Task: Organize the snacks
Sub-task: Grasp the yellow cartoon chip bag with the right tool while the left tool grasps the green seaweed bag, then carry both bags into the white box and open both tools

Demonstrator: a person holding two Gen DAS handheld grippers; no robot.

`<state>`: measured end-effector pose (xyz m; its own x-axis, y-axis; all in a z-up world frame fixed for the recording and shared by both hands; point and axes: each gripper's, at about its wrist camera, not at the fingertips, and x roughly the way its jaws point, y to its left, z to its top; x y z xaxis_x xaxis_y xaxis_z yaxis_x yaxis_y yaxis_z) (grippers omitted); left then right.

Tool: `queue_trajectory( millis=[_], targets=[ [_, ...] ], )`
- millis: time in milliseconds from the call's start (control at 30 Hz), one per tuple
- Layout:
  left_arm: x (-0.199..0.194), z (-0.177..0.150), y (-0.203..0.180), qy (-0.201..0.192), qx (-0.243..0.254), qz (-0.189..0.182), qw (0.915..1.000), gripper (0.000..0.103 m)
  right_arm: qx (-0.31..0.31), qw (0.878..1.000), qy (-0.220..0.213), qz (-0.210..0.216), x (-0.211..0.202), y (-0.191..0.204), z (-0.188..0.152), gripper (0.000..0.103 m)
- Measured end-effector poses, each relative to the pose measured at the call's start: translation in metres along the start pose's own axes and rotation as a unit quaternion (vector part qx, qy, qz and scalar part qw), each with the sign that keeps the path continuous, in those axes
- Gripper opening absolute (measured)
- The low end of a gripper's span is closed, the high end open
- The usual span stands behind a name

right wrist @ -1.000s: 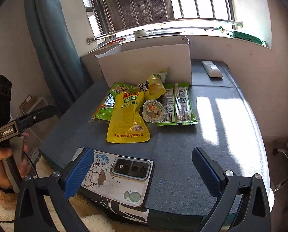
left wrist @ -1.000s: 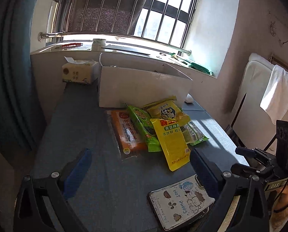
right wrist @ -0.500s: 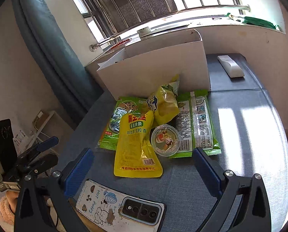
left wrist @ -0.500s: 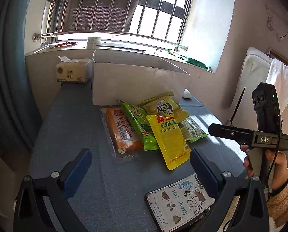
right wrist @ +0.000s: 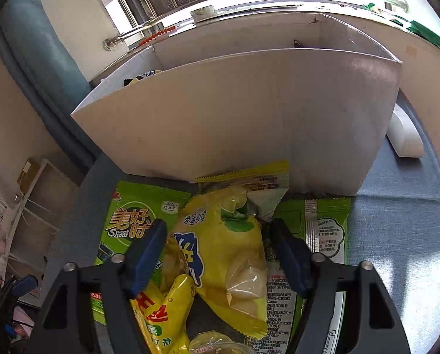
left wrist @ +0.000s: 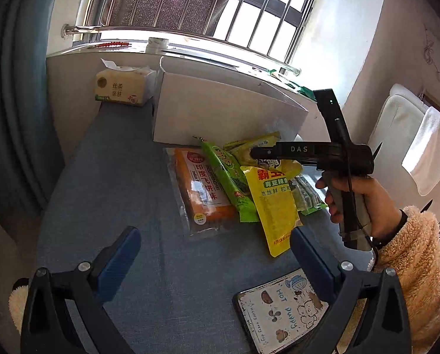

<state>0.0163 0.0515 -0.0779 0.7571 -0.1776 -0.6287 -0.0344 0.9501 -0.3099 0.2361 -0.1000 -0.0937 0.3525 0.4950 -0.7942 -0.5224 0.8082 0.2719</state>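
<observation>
A pile of snack packets is lying on a blue table [left wrist: 102, 177], just in front of a white cardboard box [right wrist: 249, 112]. The right gripper [right wrist: 217, 250] is being lowered over the pile, and its blue jaws are closing around a puffy yellow chip bag [right wrist: 226, 253], which sits between them, seemingly not yet squeezed. The left gripper [left wrist: 214, 253] is being held spread wide above bare tabletop, gripping nothing. A phone [left wrist: 282, 309] is resting near the table's edge.

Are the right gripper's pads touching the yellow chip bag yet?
Cannot tell. In the right wrist view the closing right gripper straddles the yellow chip bag; pad contact isn't plain.
</observation>
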Motion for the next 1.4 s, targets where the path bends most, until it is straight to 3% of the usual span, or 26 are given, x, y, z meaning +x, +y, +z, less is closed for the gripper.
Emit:
queue_trajectory(
  millis=[100, 333, 533, 800, 900, 1067, 1100, 1167, 1200, 1300, 1400],
  targets=[
    [0.005, 0.003, 0.001, 0.004, -0.001, -0.001, 1.0000, 0.103, 0.009, 1.000, -0.010, 0.026, -0.007, -0.002, 0.003, 0.040],
    [0.026, 0.026, -0.001, 0.016, -0.004, -0.013, 0.9998, 0.103, 0.014, 0.997, -0.073, 0.029, -0.054, -0.005, 0.010, 0.038],
    [0.067, 0.061, -0.024, 0.053, 0.043, 0.031, 0.9972, 0.103, 0.009, 0.991, -0.133, 0.003, -0.113, -0.009, 0.001, 0.038],
    [0.158, 0.094, -0.064, 0.117, 0.129, 0.117, 0.9778, 0.103, 0.027, 0.985, -0.171, -0.014, -0.168, -0.015, -0.057, 0.038],
    [0.188, 0.093, -0.073, 0.140, 0.159, 0.162, 0.9637, 0.103, 0.043, 0.985, -0.165, -0.016, -0.176, -0.019, -0.081, 0.038],
    [0.210, 0.089, -0.077, 0.151, 0.168, 0.174, 0.9584, 0.103, 0.062, 0.985, -0.159, -0.015, -0.183, -0.027, -0.110, 0.038],
    [0.212, 0.089, -0.077, 0.153, 0.170, 0.171, 0.9583, 0.100, 0.065, 0.986, -0.156, -0.008, -0.182, -0.029, -0.114, 0.038],
    [0.214, 0.095, -0.075, 0.148, 0.167, 0.156, 0.9623, 0.075, 0.068, 0.986, -0.153, -0.004, -0.180, -0.028, -0.118, 0.038],
    [0.213, 0.096, -0.075, 0.143, 0.173, 0.158, 0.9616, 0.071, 0.065, 0.987, -0.150, -0.004, -0.179, -0.027, -0.119, 0.038],
    [0.206, 0.102, -0.068, 0.137, 0.166, 0.130, 0.9678, 0.067, 0.062, 0.987, -0.150, 0.001, -0.179, -0.025, -0.121, 0.038],
    [0.187, 0.112, -0.063, 0.108, 0.162, 0.128, 0.9725, 0.067, 0.062, 0.986, -0.153, 0.001, -0.179, -0.024, -0.120, 0.038]
  ],
)
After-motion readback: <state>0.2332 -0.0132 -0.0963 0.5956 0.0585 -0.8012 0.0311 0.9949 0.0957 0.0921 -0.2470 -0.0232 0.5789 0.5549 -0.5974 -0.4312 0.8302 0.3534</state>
